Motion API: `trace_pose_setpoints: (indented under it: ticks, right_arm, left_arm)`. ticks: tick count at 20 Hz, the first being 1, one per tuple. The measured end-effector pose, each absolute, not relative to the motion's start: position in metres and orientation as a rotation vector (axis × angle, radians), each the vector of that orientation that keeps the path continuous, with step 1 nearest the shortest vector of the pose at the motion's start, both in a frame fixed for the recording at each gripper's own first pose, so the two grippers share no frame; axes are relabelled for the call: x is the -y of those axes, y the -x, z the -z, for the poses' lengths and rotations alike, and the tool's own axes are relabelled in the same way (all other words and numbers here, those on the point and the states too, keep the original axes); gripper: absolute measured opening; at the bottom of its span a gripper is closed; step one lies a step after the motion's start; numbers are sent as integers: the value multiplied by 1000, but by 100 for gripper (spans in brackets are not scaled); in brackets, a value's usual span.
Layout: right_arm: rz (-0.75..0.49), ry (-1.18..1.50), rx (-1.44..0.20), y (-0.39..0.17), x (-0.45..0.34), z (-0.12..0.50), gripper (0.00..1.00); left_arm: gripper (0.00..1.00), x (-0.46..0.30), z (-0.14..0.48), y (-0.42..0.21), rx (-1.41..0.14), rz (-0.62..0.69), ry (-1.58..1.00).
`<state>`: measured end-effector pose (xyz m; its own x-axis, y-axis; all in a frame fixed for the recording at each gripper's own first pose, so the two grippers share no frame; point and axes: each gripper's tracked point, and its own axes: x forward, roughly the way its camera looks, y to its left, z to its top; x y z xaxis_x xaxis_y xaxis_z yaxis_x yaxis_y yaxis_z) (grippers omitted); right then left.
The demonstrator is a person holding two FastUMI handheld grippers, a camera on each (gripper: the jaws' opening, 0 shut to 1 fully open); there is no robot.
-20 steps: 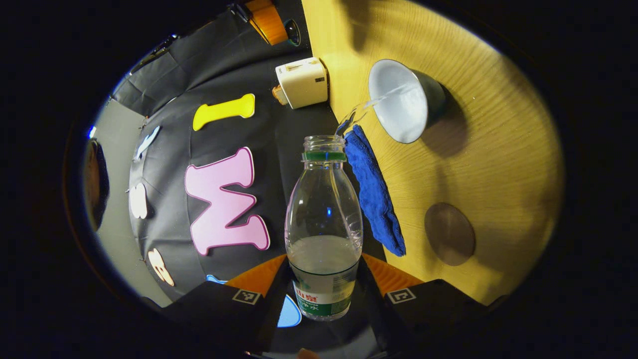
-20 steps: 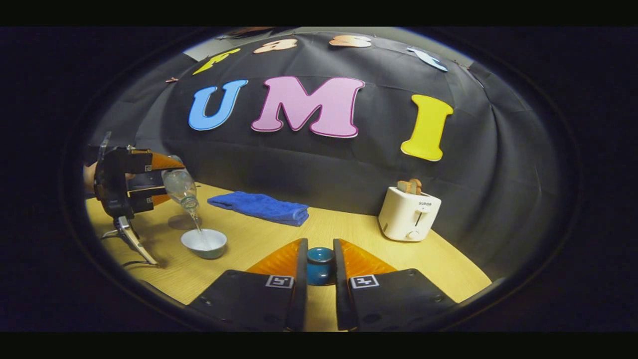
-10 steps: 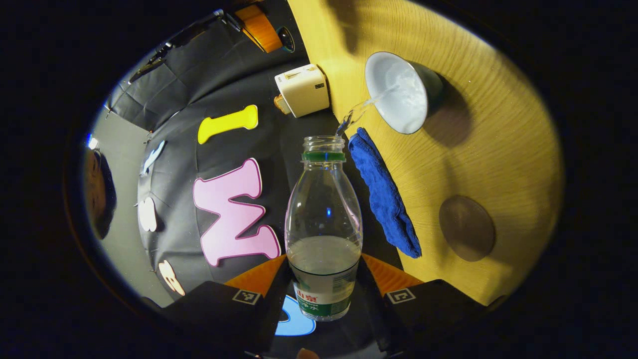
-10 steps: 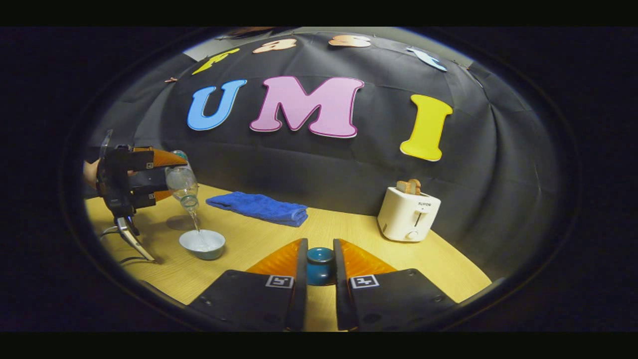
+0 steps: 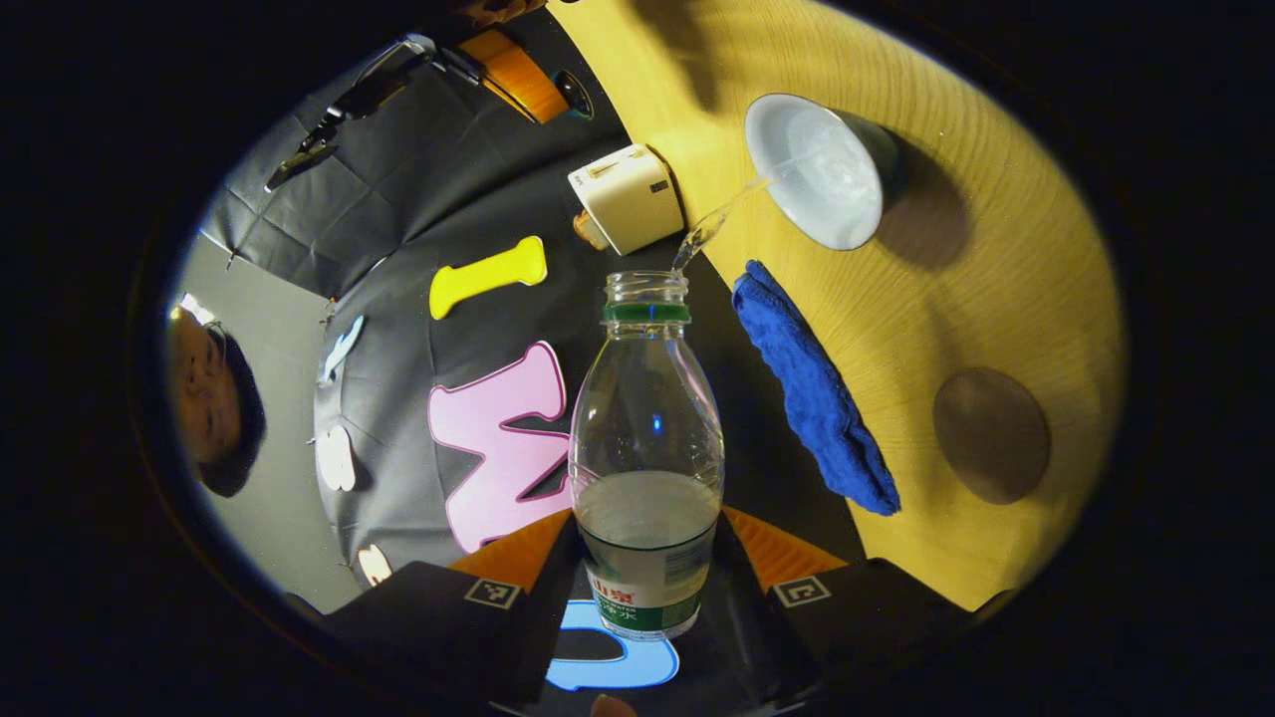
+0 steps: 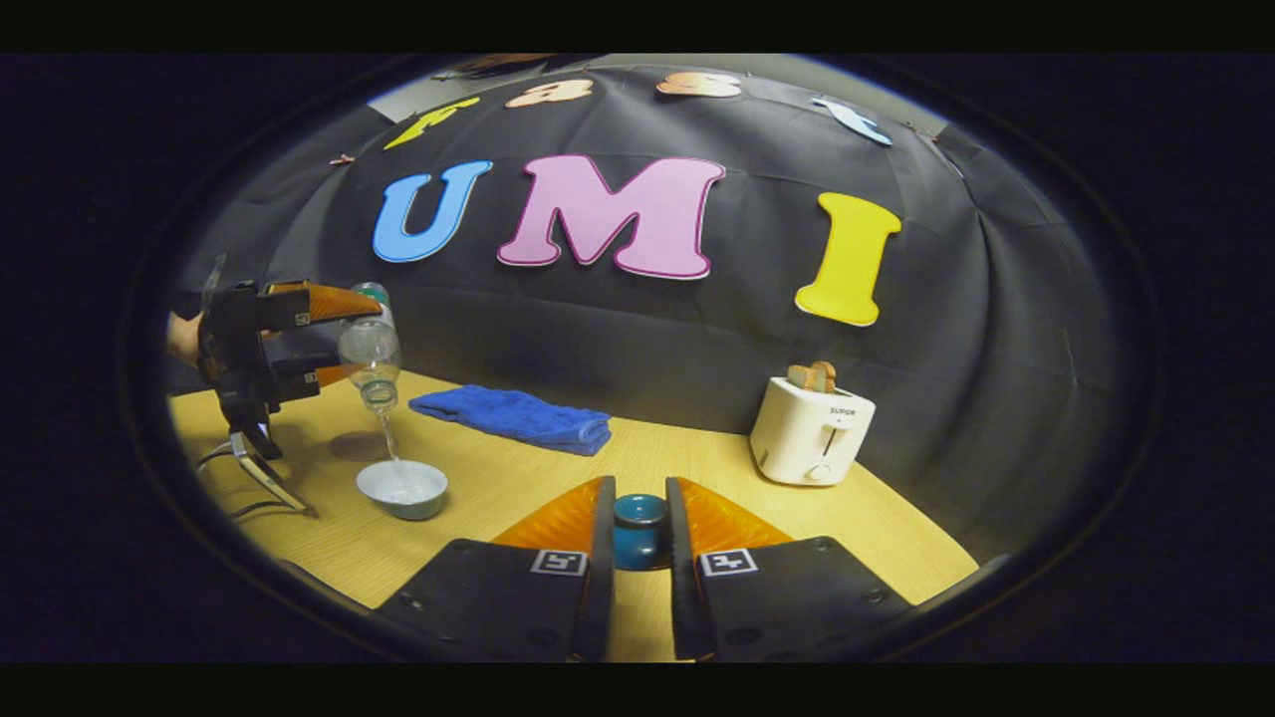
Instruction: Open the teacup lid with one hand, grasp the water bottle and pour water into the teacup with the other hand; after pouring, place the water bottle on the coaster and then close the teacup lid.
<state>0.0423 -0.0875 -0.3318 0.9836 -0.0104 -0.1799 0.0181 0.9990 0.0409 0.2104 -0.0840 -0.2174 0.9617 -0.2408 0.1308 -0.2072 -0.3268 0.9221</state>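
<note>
While water falls, bottle (image 5: pixel 647 438) mouth hangs above teacup (image 5: pixel 827 169) rim — apart.

The wooden table (image 6: pixel 697 468) carries a teacup (image 6: pixel 402 488), blue towel (image 6: pixel 513 418), toaster (image 6: pixel 812 433) and round coaster (image 5: pixel 991 435).

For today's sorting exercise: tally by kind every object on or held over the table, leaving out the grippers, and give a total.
Water bottle: 1
Teacup: 1
Teacup lid: 1
Coaster: 1
Blue towel: 1
Toaster: 1
Total: 6
</note>
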Motion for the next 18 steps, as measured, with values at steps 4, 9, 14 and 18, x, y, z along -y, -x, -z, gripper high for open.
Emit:
trace_pose_setpoints:
  ticks: [4,9,14,18]
  right_arm:
    - [18,-42,-174,-41,88,330,31]
    - [21,-39,-169,-41,90,328,31]
    - [25,-38,-168,-40,91,327,26]
    - [25,-35,-169,-40,90,328,31]
  left_arm:
    - [76,91,201,-208,419,21,-1944]
    - [76,99,181,-206,543,-24,-1964]
    - [76,105,174,-204,637,-42,-1988]
    - [76,112,166,-200,703,-49,-1995]
